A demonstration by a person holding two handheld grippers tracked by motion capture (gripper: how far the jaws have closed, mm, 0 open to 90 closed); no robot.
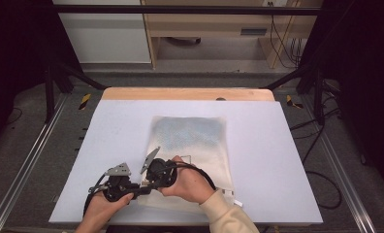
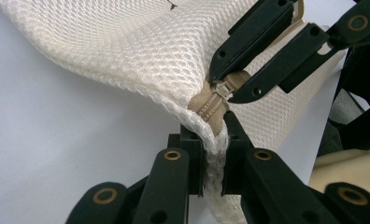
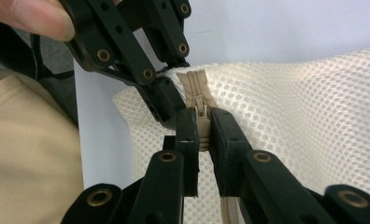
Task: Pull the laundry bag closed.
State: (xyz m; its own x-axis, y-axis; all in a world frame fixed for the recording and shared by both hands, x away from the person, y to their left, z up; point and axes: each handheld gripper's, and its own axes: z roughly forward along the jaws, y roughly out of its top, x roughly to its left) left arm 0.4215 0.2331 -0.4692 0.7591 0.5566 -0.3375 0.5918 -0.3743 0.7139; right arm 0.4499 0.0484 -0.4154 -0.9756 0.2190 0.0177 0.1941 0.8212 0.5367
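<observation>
Right gripper view: zipper pull (image 3: 202,116) half-hidden.

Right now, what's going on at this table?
A person is working the zipper of a cream mesh bag lying on the white table, with tongs in each hand. The left tongs are clamped on the bag's corner at the end of the zipper tape. The right tongs are shut on the zipper pull. Both meet at the bag's near left corner.
</observation>
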